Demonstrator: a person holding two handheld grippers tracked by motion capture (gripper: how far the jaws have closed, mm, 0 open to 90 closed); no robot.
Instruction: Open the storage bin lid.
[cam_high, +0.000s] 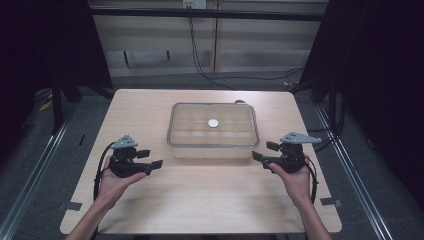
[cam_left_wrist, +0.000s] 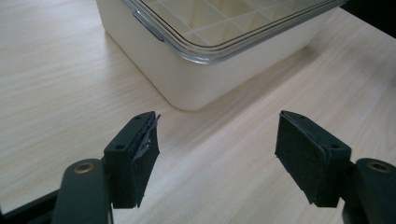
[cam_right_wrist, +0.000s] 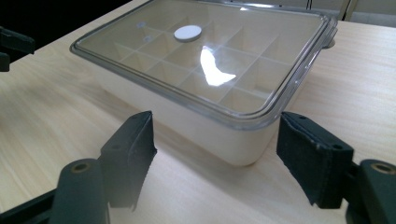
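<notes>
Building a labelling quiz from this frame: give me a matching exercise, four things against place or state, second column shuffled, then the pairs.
1. left gripper
2. right gripper
3. white disc
4. compartment box

A. on the clear lid, middle
B. mid-table, lid on
C. open, off the box's right near corner
D. open, off the box's left near corner

Pairs: 1-D, 2-C, 3-A, 4-B
</notes>
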